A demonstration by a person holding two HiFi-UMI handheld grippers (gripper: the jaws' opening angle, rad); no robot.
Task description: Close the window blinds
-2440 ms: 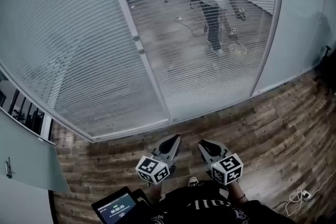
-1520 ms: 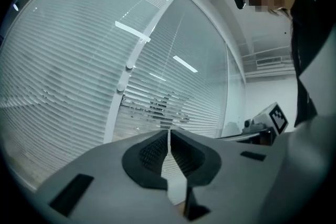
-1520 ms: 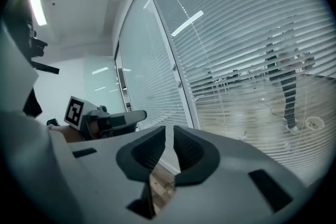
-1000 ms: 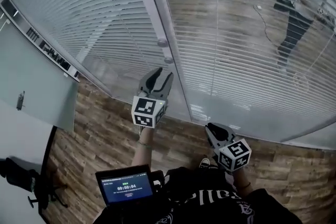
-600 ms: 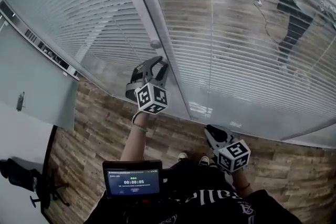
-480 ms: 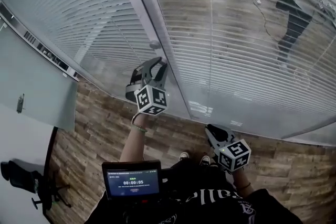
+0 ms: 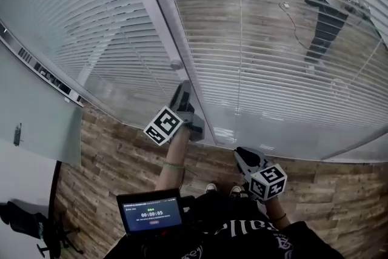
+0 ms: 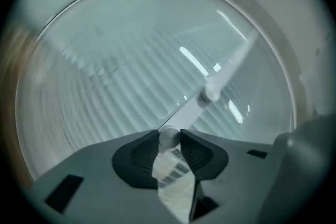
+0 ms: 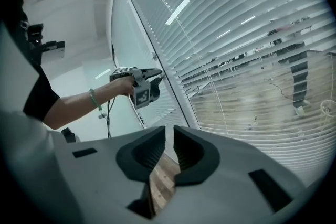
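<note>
Slatted blinds (image 7: 273,39) hang behind the glass, with their slats tilted open. Two small round knobs sit on the grey mullion (image 7: 151,15). The upper knob (image 7: 176,63) is free. The lower knob (image 8: 169,137) sits between the tips of my left gripper (image 8: 169,134), whose jaws have just been closing and now touch it on both sides. In the head view the left gripper (image 7: 183,89) points up at the mullion and hides that knob. My right gripper (image 7: 241,153) hangs low near my body, its jaws a narrow slit apart and empty (image 9: 169,128).
A person (image 7: 321,27) stands beyond the glass in the far room. A small screen (image 7: 151,214) is mounted at my waist. Wood floor (image 7: 121,154) runs along the window's base. A grey wall panel (image 7: 30,112) stands at the left.
My left gripper has rolled and slid down and right along the mullion, and its tips now cover the lower knob. The right gripper has barely moved.
</note>
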